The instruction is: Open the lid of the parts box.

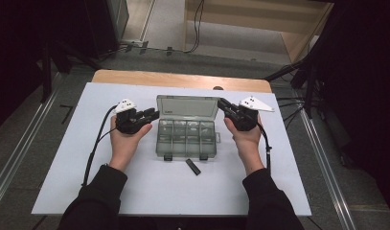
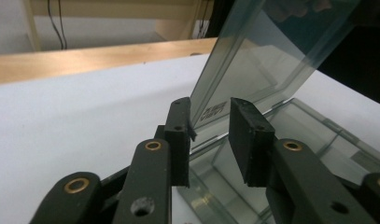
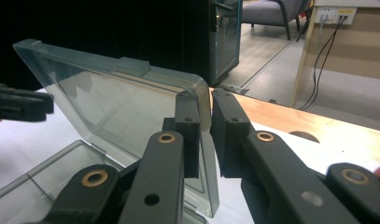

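Right tongs (image 3: 205, 135) pinch our clear organizer box's lid (image 3: 131, 98) upright while left tongs (image 2: 210, 140), parted, straddle its other edge untouching.

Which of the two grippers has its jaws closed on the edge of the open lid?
The right gripper: its jaws pinch the clear lid at its corner. The left gripper has a gap around that lid's other edge.
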### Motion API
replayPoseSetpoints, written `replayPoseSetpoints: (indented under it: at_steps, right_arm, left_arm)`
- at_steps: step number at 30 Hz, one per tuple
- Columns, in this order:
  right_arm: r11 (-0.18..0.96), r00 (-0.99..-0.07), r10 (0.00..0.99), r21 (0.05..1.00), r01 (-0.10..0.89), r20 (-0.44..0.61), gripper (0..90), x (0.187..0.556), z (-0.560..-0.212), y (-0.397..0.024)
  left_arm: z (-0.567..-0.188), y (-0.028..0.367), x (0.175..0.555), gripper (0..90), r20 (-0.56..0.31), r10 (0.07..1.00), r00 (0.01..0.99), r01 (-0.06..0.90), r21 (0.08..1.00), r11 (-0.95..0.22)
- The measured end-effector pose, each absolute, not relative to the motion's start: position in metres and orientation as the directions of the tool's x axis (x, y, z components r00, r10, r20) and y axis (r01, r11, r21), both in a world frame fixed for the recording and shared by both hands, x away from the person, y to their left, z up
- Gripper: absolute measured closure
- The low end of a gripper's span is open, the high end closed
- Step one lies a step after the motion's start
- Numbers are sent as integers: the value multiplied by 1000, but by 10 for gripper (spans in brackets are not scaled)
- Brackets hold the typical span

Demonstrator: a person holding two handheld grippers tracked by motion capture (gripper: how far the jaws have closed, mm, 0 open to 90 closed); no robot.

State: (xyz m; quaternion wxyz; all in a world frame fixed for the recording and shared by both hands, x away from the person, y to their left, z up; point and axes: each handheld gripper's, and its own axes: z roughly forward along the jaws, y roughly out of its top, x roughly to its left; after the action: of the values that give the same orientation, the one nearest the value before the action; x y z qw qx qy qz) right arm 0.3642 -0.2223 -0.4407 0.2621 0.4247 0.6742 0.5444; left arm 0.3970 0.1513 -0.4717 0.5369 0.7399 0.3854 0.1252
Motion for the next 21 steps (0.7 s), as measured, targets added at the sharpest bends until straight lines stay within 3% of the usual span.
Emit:
replayPoseSetpoints:
  at_steps: [13, 21]
  right_arm:
    - [20, -487, 862, 949, 314, 143, 811, 384, -441, -223]
    - [-2, -473, 864, 943, 334, 169, 813, 395, -442, -222]
  left_arm:
    - [-495, 141, 413, 676, -226, 761, 609, 475, 872, -120]
    - [-503, 139, 418, 746, -274, 754, 597, 516, 851, -99]
